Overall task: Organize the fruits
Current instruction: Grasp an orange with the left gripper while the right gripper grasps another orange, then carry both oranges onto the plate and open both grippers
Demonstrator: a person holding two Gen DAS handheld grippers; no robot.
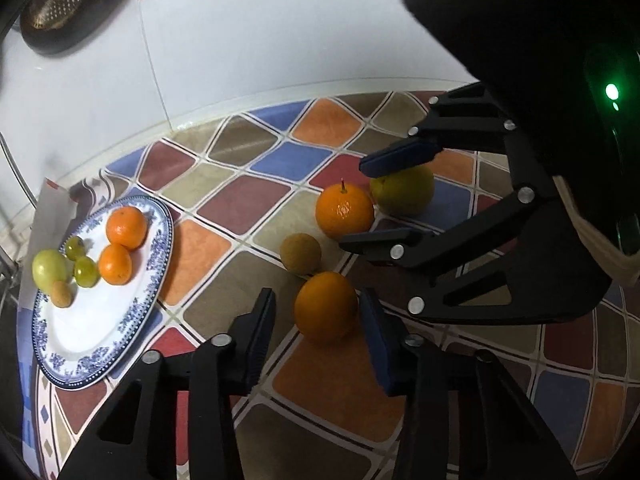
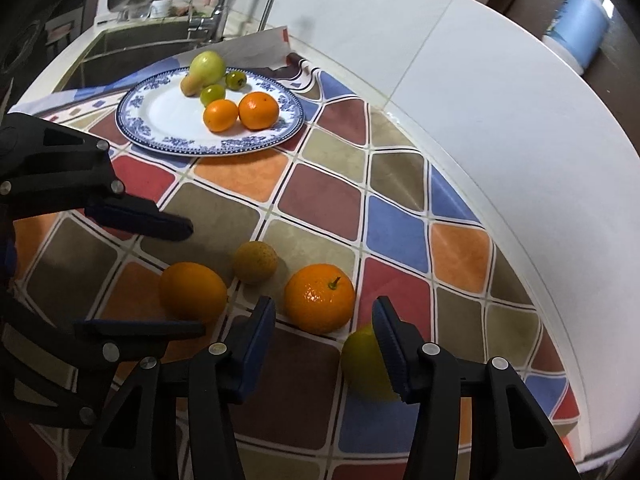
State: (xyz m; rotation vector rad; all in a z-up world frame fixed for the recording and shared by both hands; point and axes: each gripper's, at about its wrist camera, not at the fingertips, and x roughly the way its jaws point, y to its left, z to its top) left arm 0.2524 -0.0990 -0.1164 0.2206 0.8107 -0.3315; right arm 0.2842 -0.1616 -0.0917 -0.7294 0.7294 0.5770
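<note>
A plain orange lies on the checked cloth between the fingers of my left gripper. The right pad is close to it, a gap shows on the left, and the gripper is open. The right wrist view shows that same orange inside the left gripper. My right gripper is open too. A yellow-green fruit rests against its right finger, partly hidden, and a stemmed orange sits just ahead. A small tan fruit lies loose. The blue-rimmed plate holds several fruits.
The plate sits at the left near the cloth's edge, beside a sink with a tap. A white tiled wall rings the counter at the back. A blue and white container stands beyond it.
</note>
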